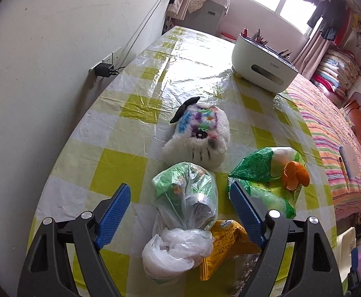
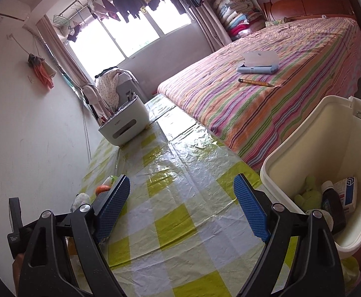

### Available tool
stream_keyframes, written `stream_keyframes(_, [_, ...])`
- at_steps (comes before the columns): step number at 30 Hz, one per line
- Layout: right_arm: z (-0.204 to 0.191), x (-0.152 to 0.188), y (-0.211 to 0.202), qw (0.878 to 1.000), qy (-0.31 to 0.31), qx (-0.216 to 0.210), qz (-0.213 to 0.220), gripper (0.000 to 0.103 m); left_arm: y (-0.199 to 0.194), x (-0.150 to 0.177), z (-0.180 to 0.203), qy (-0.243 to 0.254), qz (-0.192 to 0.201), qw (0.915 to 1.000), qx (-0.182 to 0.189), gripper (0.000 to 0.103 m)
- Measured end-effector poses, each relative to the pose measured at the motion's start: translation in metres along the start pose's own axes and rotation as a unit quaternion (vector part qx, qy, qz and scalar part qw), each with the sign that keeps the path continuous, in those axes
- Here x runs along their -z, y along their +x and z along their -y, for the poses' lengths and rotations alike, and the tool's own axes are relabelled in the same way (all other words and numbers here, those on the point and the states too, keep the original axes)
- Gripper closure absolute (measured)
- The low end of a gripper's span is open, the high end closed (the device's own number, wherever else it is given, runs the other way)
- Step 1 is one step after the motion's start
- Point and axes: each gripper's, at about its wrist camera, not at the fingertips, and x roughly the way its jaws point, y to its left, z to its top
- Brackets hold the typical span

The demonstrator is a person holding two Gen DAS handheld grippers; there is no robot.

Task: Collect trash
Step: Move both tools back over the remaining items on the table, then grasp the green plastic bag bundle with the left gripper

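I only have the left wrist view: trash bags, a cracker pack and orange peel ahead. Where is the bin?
Observer: The white bin stands at the table's edge beside the bed, seen from the right wrist.
Operator: Is it empty?
Observer: No; a green plush toy, a dark bottle and a small box lie inside.
Operator: Is the right gripper carrying anything?
Observer: No, the right gripper has open jaws over bare tablecloth.

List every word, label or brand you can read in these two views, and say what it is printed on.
"SANDWICH CRACKERS": yellow snack wrapper; the smaller print below is unreadable.
Grey brand mark on the white rounded desktop organiser box: too small to read.
Green lettering on the green-and-clear plastic bag: folded, unreadable.
Blue-and-white carton in the cream plastic bin: print too small.
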Motion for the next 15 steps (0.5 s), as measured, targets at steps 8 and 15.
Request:
stream_keyframes(8, [-0.021,0.002,0.021,0.999,-0.018,-0.017,-0.032,0.019,0.020,0.000,0.000,0.011,-0.022,0.9997,0.001,0.023])
stream_keyframes(15, [-0.085,-0.005,0.057,0.989,-0.124,-0.048,-0.060,0.019,0.023,-0.001,-0.002,0.008,-0.018,0.9998,0.002,0.026])
